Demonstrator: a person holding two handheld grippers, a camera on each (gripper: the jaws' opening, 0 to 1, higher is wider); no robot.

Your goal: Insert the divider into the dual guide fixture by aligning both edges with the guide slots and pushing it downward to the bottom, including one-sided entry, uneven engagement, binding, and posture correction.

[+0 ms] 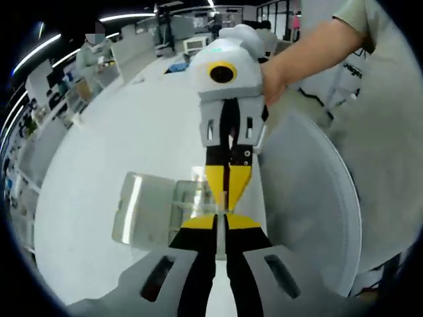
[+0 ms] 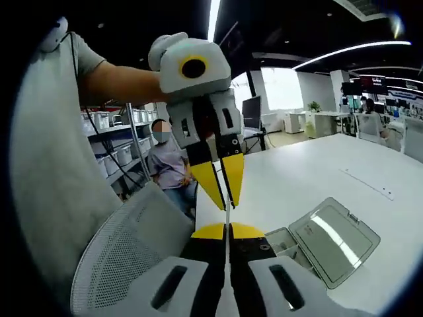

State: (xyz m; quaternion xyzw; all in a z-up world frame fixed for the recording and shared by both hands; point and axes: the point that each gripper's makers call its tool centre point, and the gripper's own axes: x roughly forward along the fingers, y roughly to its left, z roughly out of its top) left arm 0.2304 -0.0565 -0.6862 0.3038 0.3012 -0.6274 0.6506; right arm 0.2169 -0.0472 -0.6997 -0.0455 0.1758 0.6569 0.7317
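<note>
Seen from the left gripper view: left gripper [image 1: 221, 221] and right gripper [image 1: 227, 195] meeting tip to tip, both clenched on a thin clear divider [image 1: 222, 231], held edge-on above the white worktop [image 1: 132, 125]. Clear box with hinged lid [image 1: 149, 210] open just beneath, near the worktop's edge; mesh chair [image 1: 310, 198] beside it. Wide bare surface beyond.

Seen from the right gripper view: divider [image 2: 227, 218] a thin vertical sliver between the yellow tips, box [image 2: 324, 241] lower right, near the edge.

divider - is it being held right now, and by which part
Yes: both hand-held grippers pinch the thin clear divider edge-on at opposite edges, the right at its near edge, the left at the far one, above the box.
</note>
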